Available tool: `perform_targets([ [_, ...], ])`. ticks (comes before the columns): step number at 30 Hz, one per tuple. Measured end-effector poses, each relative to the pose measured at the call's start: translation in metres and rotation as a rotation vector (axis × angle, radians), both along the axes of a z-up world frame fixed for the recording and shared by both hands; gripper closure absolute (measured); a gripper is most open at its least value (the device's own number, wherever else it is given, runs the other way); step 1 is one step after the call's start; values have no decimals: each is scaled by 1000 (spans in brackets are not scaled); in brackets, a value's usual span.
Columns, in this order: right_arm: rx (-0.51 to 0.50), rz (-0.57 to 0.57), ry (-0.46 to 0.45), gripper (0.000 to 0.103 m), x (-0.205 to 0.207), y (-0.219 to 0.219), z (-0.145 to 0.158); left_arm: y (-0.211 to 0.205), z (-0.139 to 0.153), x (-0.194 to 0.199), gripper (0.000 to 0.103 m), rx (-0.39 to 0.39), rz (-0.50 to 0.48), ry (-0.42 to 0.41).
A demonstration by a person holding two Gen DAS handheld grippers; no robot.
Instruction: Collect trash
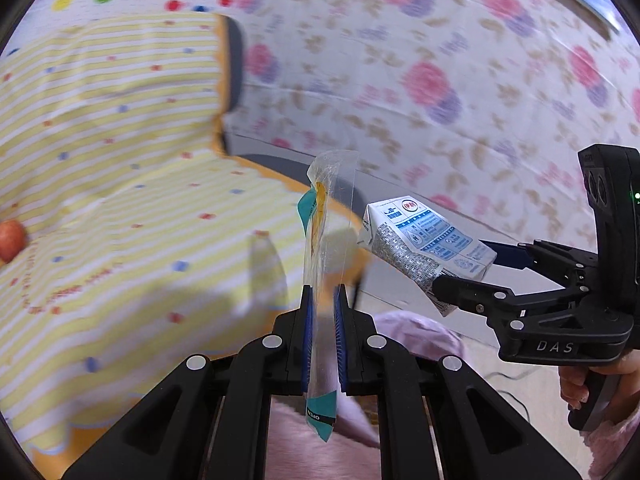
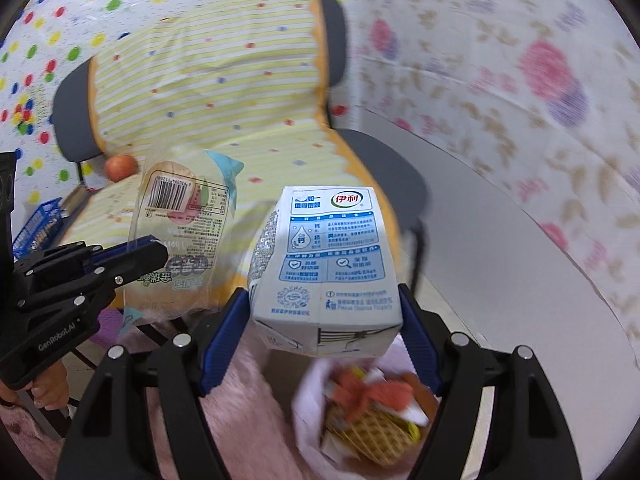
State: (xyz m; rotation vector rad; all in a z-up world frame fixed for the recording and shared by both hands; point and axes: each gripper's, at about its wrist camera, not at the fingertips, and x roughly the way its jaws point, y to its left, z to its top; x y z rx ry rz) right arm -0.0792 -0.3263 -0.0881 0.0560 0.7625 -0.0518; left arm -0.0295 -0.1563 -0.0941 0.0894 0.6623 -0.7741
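At the bottom of the right wrist view, a white bag point(image 2: 316, 420) of mixed trash, with a waffle-patterned piece showing, lies below the right gripper point(image 2: 324, 320), whose blue pads clamp a white and blue milk carton point(image 2: 324, 264) at frame centre. Left of it, the left gripper point(image 2: 132, 254) pinches a clear plastic wrapper point(image 2: 180, 236) bearing a barcode. In the left wrist view this wrapper point(image 1: 326, 272) stands edge-on between narrowly set pads. Pink fleece point(image 1: 316, 444) fills the lower foreground. Beyond, a chair point(image 2: 352, 168) draped in yellow striped cloth point(image 2: 208, 88) carries an apple point(image 2: 120, 167). A blue basket point(image 2: 36, 228) sits at left edge; floral fabric point(image 2: 540, 80) hangs at right.
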Motion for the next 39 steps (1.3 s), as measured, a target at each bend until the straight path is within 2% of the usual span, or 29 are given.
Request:
perform_targets([
  [5,4,-101,36,31,-34,-32,-13,-40,-10,-17,92,-2,-117,25],
  [11,26,-183,45,31,-56,-63,-28,-78,-21,-25,91,7,-197,52],
  [14,40,-201,41,29,-59,-76,-35,-94,-27,-24,83,22,-222,61],
  [15,45,-200,46,28,-58,-80,-40,-99,-30,-24,73,30,-222,64],
  [16,47,-201,53,28,-58,-83,-43,-102,-32,-22,65,34,-216,65],
  [17,53,-206,63,26,-57,-86,-48,-103,-35,-20,49,38,-208,70],
  [18,60,-206,71,25,-56,-88,-50,-104,-37,-19,44,44,-197,77],
  [23,91,-217,87,25,-61,-95,-52,-90,-44,-10,41,84,-136,96],
  [30,88,-203,36,25,-63,-85,-26,-61,-40,-5,38,69,-81,117],
  [34,82,-182,0,25,-64,-76,-9,-47,-30,-4,38,52,-60,93],
  [36,69,-175,-19,25,-65,-72,-2,-38,-23,-1,30,49,-28,77],
  [39,64,-172,-33,25,-64,-68,3,-19,-10,6,27,59,55,40],
])
